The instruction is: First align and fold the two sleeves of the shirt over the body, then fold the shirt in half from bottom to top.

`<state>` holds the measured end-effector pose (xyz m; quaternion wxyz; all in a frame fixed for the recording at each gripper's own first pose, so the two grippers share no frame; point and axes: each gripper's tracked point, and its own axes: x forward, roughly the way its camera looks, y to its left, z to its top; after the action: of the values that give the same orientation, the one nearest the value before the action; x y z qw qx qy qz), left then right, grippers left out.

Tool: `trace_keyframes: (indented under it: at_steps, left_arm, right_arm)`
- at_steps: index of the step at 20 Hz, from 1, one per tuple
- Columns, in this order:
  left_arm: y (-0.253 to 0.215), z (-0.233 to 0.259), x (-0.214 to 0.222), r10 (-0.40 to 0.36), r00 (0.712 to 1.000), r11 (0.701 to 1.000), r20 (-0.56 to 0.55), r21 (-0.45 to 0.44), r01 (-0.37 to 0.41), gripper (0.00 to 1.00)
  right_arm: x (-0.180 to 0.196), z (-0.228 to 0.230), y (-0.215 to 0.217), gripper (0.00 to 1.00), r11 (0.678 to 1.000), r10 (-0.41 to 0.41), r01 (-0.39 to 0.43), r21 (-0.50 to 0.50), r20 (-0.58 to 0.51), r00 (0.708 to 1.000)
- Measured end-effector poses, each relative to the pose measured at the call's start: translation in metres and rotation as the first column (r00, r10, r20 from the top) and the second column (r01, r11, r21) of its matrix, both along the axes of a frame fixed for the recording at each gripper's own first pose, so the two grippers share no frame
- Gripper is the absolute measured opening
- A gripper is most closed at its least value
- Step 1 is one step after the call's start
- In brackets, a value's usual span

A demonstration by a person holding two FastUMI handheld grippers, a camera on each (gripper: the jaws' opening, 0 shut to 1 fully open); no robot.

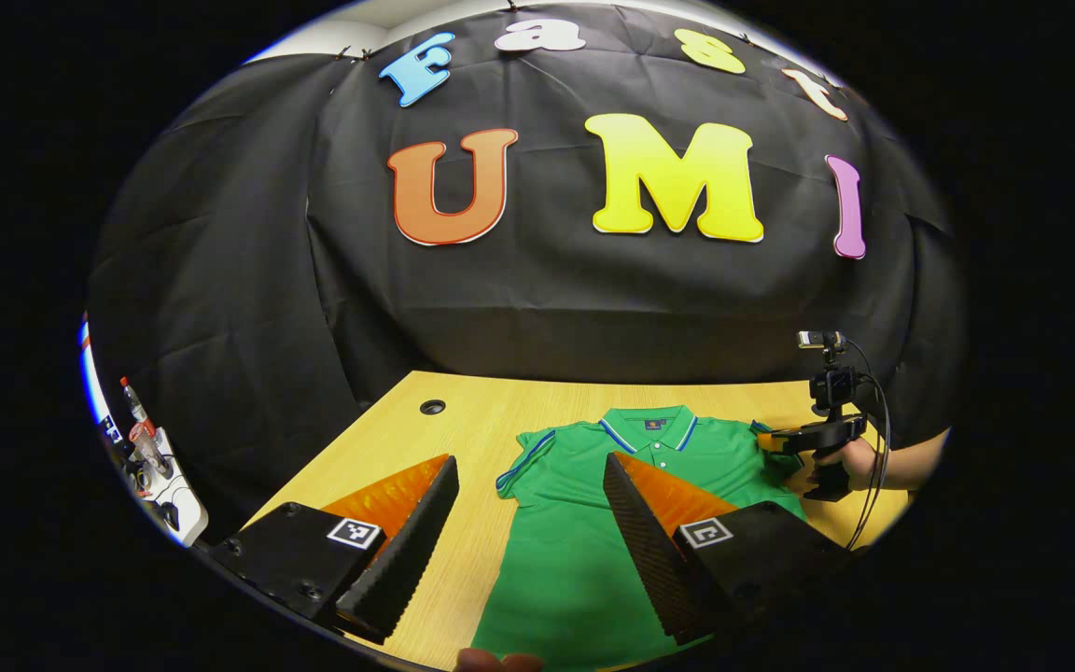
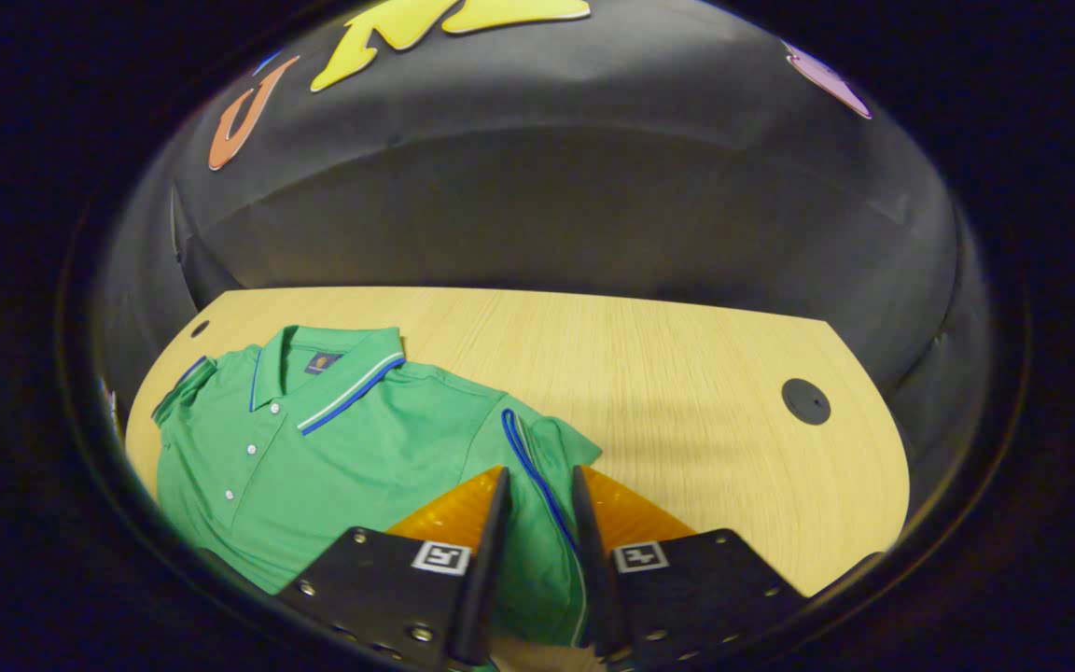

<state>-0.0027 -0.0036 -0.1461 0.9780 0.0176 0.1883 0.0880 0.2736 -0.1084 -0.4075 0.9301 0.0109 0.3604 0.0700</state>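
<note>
A broad stretch of bare tabletop (image 2: pixel 649 373) is seen to the right of the green polo shirt (image 2: pixel 332 439) in the right gripper view, broken only by a round cable hole (image 2: pixel 805 401) set flush near the far right corner. A second cable hole (image 1: pixel 432 407) is seen near the far left corner in the left gripper view, with bare wood between it and the shirt's sleeve (image 1: pixel 528 457). The far edge is closed off by the black cloth wall (image 1: pixel 547 308). The right side of the shirt is occupied by the right gripper (image 1: pixel 780 439) and the hand (image 1: pixel 850 462) holding it, with cables (image 1: pixel 878 448) hanging alongside. Clutter (image 1: pixel 146 457) is seen beyond the tabletop's left edge.
</note>
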Motion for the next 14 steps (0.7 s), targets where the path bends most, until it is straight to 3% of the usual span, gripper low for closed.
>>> trace_keyframes:
  at_steps: [1, 3, 4, 9, 14]
  left_arm:
    - [0.0, 0.0, -0.001, -0.001, 1.0, 1.0, -0.001, -0.002, 0.001, 1.0]
    - [0.001, -0.001, -0.003, 0.003, 1.0, 1.0, -0.005, -0.002, -0.003, 1.0]
    - [0.002, -0.001, -0.003, 0.006, 1.0, 1.0, -0.006, -0.004, -0.006, 1.0]
    - [0.006, 0.0, -0.006, 0.006, 1.0, 1.0, -0.004, -0.002, -0.006, 1.0]
    - [0.011, 0.003, -0.008, 0.01, 1.0, 1.0, 0.007, -0.006, -0.01, 1.0]
  right_arm:
    - [-0.002, 0.0, 0.0, 0.33, 1.0, 0.005, -0.005, 0.005, -0.004, 1.0]
    - [0.0, 0.005, -0.002, 0.3, 1.0, -0.01, 0.01, 0.005, 0.001, 1.0]
    - [0.0, 0.006, -0.001, 0.08, 1.0, -0.014, 0.014, 0.015, -0.003, 1.0]
    - [0.001, 0.018, -0.012, 0.01, 0.996, -0.072, 0.072, 0.05, -0.005, 0.997]
    - [0.001, 0.076, -0.008, 0.01, 0.989, -0.109, 0.101, 0.107, 0.079, 0.991]
